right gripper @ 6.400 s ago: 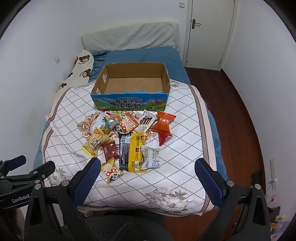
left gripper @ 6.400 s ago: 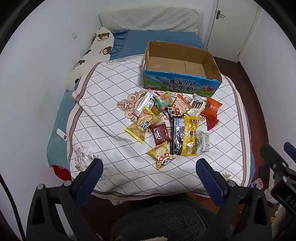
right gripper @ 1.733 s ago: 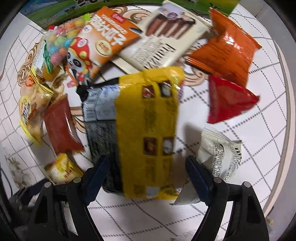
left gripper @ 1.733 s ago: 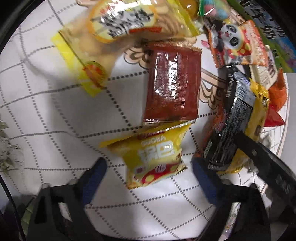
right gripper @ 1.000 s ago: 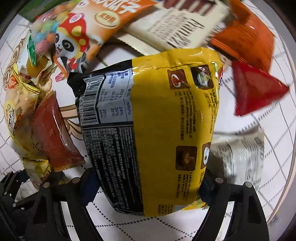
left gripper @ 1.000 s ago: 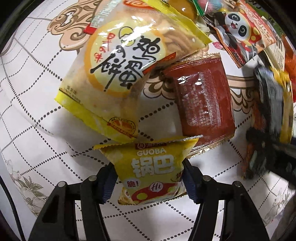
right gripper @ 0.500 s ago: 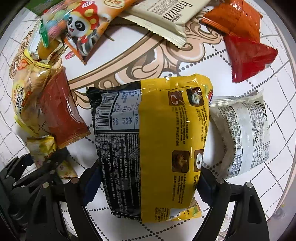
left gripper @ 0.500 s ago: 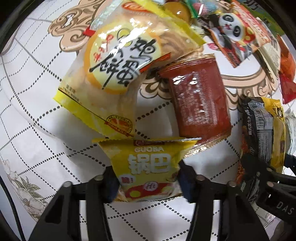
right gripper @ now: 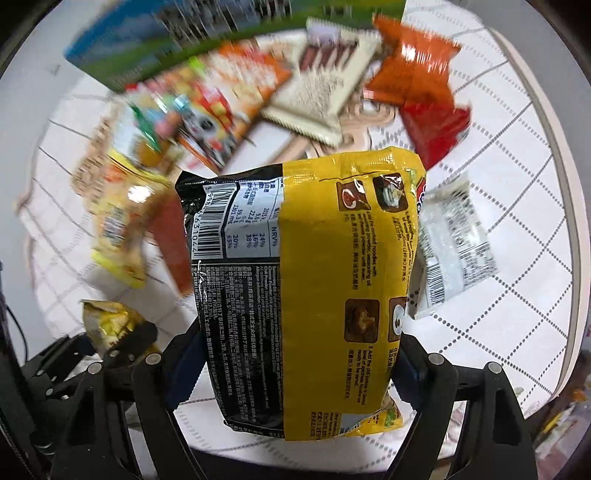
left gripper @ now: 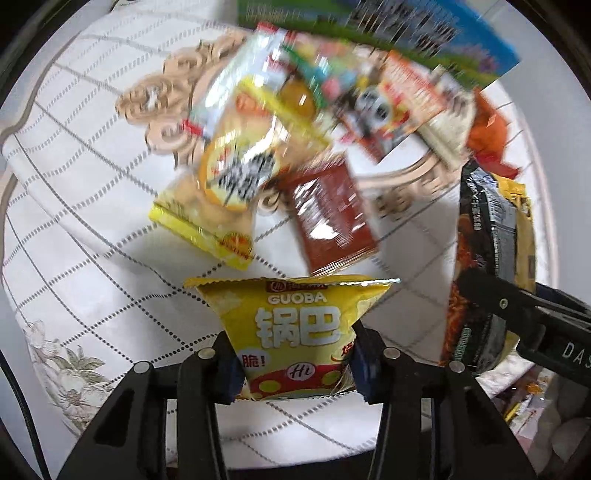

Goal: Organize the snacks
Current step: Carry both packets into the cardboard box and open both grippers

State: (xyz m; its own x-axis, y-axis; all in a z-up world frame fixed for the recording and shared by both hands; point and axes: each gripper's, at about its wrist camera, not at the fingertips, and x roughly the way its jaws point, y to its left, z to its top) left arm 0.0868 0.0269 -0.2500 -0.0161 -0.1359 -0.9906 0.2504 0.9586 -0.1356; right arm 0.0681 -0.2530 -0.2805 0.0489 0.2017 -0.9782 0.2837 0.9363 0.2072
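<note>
My left gripper (left gripper: 295,369) is shut on a small yellow Guoba snack bag (left gripper: 295,325) and holds it above the bedspread. My right gripper (right gripper: 295,362) is shut on a large black and yellow noodle packet (right gripper: 306,288), lifted off the bed. That packet also shows at the right of the left wrist view (left gripper: 487,266). The Guoba bag shows crumpled at the lower left of the right wrist view (right gripper: 107,325). The remaining snacks lie in a blurred pile beyond: a yellow cracker bag (left gripper: 225,192), a dark red packet (left gripper: 332,218), orange packets (right gripper: 413,70).
The green and blue cardboard box (left gripper: 388,33) stands at the far side of the pile. A white packet (right gripper: 454,243) lies right of the noodle packet. The white quilted bedspread (left gripper: 81,206) extends to the left, and its edge (right gripper: 554,147) runs along the right.
Both grippers have lifted their packets off the bed and pulled back. The snack pile and box now look further away and blurred by motion.
</note>
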